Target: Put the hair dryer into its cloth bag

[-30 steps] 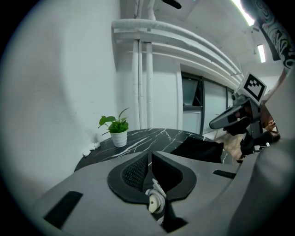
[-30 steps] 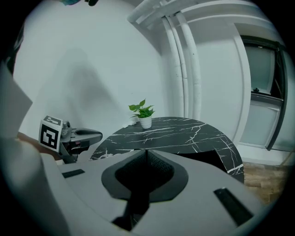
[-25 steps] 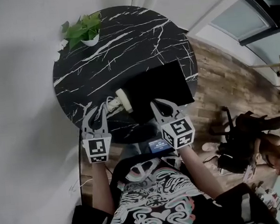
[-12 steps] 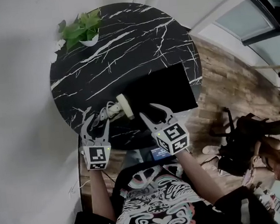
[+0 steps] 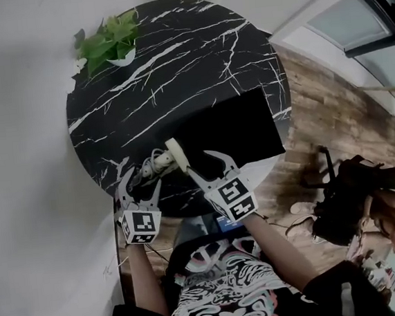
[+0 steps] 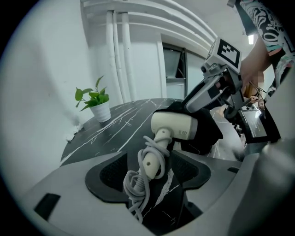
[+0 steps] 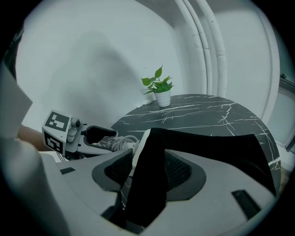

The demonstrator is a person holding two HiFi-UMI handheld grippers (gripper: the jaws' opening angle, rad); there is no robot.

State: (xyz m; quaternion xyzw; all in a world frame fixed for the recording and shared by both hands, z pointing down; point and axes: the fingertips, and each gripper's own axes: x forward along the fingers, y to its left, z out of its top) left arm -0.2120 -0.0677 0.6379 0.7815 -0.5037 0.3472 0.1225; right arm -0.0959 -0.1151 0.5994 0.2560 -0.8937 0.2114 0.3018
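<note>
head view: dryer (image 5: 175,154) front hidden w/in cloth bag (image 5: 239,125).

I count one hair dryer (image 5: 175,154), one black cloth bag (image 5: 233,128), one potted plant (image 5: 108,43) and one round desk (image 5: 174,59), plus two claws: left claw (image 5: 139,182), right claw (image 5: 200,162).

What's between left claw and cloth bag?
The hair dryer: its cord-wrapped handle lies between the jaws of the left claw, which have just been opening; left gripper view.

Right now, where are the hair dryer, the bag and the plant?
hair dryer (image 6: 175,125): left gripper view, on its pale barrel.
bag (image 5: 233,129): head view, middle of the cloth.
plant (image 7: 159,85): right gripper view, on its leaves.
</note>
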